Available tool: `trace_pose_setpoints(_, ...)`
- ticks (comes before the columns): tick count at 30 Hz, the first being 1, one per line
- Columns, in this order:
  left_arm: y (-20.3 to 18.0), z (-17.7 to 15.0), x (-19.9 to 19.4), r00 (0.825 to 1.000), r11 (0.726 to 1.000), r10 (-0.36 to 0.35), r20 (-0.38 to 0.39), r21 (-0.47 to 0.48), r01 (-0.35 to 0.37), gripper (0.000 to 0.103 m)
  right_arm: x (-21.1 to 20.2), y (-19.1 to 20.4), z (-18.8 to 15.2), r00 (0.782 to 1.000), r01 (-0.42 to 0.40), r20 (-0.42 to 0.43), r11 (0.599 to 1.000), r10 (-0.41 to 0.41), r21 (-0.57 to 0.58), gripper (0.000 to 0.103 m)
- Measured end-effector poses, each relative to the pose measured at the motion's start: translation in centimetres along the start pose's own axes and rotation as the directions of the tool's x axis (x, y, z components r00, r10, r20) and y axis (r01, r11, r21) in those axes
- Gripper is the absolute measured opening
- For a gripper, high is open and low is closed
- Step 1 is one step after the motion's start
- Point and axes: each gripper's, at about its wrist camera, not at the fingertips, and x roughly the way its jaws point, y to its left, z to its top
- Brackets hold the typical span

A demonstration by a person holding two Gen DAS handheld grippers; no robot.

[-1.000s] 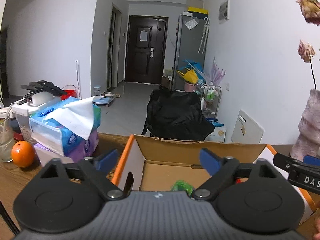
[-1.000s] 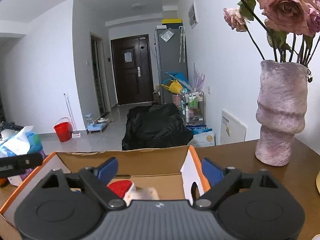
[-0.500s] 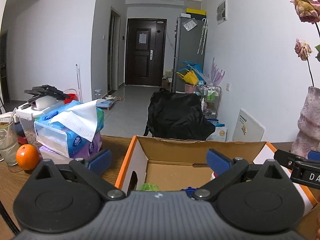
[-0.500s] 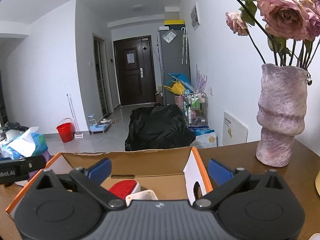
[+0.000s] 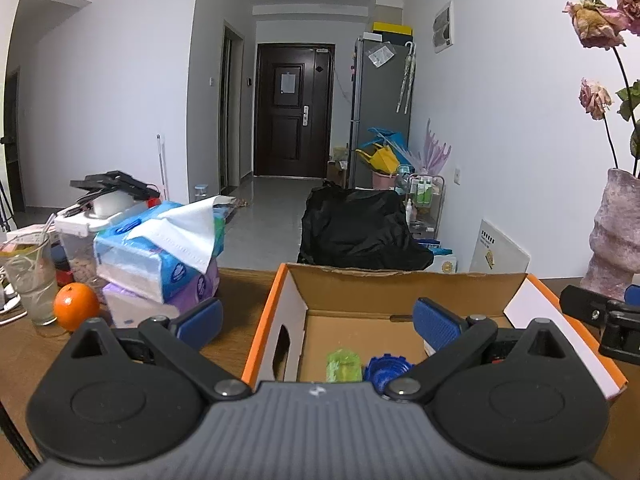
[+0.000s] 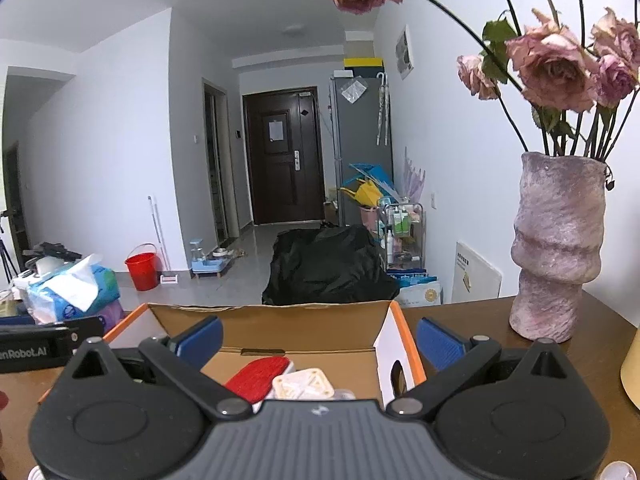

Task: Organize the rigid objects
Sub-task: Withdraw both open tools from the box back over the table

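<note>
**Both grippers wide open and empty over the cardboard box**

The left gripper (image 5: 318, 320) hangs with its blue pads spread wide and nothing between them, straddling the left wall of the open cardboard box (image 5: 288, 300) on the brown bench (image 5: 236, 284); inside the box, near its left end, lie a green object (image 5: 343, 365) and, just beside it, a blue ridged cap (image 5: 386, 366); the right gripper (image 6: 318, 338) is likewise fully spread and holds nothing, its pads either side of the box's right wall; at that end lie a red brush-like piece (image 6: 260, 376) and a cream square part (image 6: 303, 387), touching each other; left of the box stand stacked tissue packs (image 5: 160, 256), an orange (image 5: 76, 306) and a glass (image 5: 32, 276); to the right, a mauve vase (image 6: 556, 248) of dried roses stands on the bench, apart from the box
</note>
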Motion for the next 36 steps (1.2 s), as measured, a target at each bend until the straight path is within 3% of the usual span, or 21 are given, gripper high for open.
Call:
trace_pose_setpoints(14, 1.6, -2.5, -4.9, 1.000, 1.000, 0.007, -0.004, -0.025, -0.007, 0.103, -6.5, 0.3, -2.1, 0.999, -0.019, 0.034, 0.999, 0.020, -0.032, 0.103)
trace_pose_setpoints(36, 3.0, -6.9, -11.2, 0.997, 1.000, 0.009, -0.077, 0.002, -0.009, 0.103, -13.3, 1.9, -6.5, 0.999, -0.030, -0.041, 0.998, 0.028, -0.053, 0.103)
